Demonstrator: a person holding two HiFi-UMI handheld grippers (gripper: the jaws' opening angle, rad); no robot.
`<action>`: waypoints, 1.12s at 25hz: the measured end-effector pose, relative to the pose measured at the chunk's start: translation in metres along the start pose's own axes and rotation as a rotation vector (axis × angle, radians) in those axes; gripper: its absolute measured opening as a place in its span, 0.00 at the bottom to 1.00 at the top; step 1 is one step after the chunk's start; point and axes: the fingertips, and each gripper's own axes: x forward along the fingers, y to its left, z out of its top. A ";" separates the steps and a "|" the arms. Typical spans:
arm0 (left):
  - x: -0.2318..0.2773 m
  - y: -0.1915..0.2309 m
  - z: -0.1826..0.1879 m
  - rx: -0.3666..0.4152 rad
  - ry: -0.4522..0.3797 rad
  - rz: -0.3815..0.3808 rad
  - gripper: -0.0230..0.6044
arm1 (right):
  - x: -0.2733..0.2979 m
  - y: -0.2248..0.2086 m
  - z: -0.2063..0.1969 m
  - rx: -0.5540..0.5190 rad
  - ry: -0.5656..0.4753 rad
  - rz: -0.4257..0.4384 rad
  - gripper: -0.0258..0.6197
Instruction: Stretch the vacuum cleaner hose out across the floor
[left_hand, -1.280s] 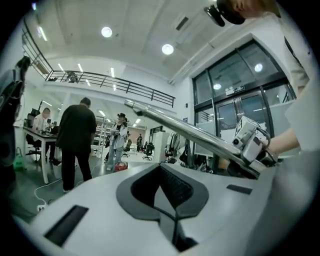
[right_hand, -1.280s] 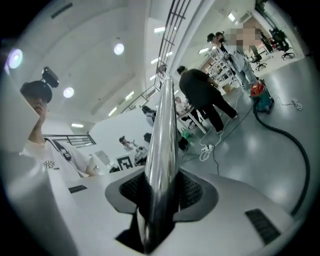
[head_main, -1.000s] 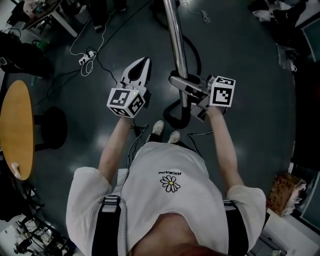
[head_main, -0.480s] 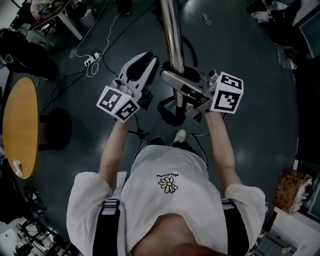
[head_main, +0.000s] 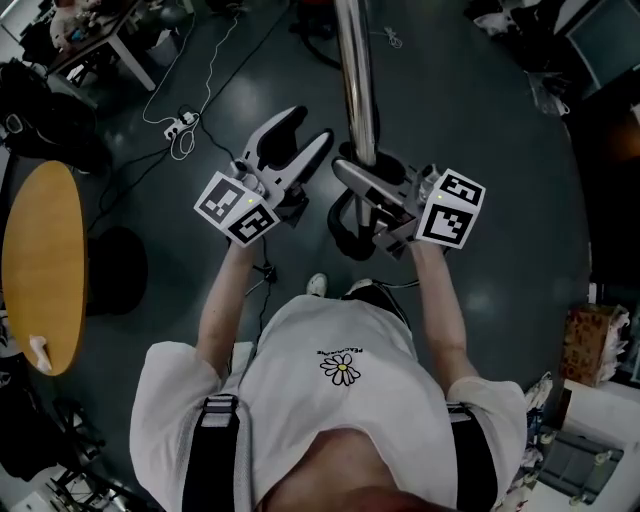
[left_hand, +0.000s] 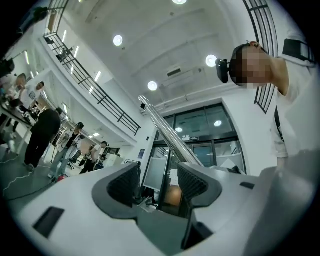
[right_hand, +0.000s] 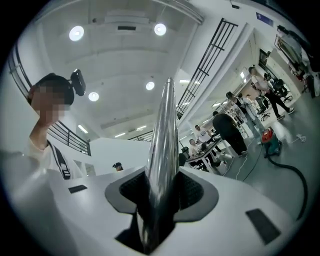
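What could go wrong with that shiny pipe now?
Only the right gripper clamps the pipe. The left gripper holds nothing, as its jaws have just been opening, so the long pipe might twist or slip. The black hose curls right by the person's shoe, so they might trip. The white cord on the floor could snag the hose.

It was a big open-plan lab or workshop hall: a high ceiling with round lights (left_hand: 118, 40), a railed upper gallery (left_hand: 85, 85), glass doors (left_hand: 200, 137), people (right_hand: 227, 131) gathered at cluttered desks (right_hand: 210, 152), and a dark floor (head_main: 500, 150) strewn with cables (head_main: 178, 135) beside a round wooden table (head_main: 40, 260).
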 end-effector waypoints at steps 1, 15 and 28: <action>-0.001 -0.010 -0.001 -0.004 0.001 -0.012 0.41 | -0.006 0.007 0.001 -0.004 -0.012 0.000 0.29; -0.068 -0.218 -0.037 0.011 0.067 -0.079 0.42 | -0.139 0.204 -0.033 -0.072 -0.138 0.140 0.29; -0.112 -0.385 -0.086 0.051 0.245 -0.252 0.42 | -0.263 0.331 -0.042 -0.155 -0.270 0.126 0.29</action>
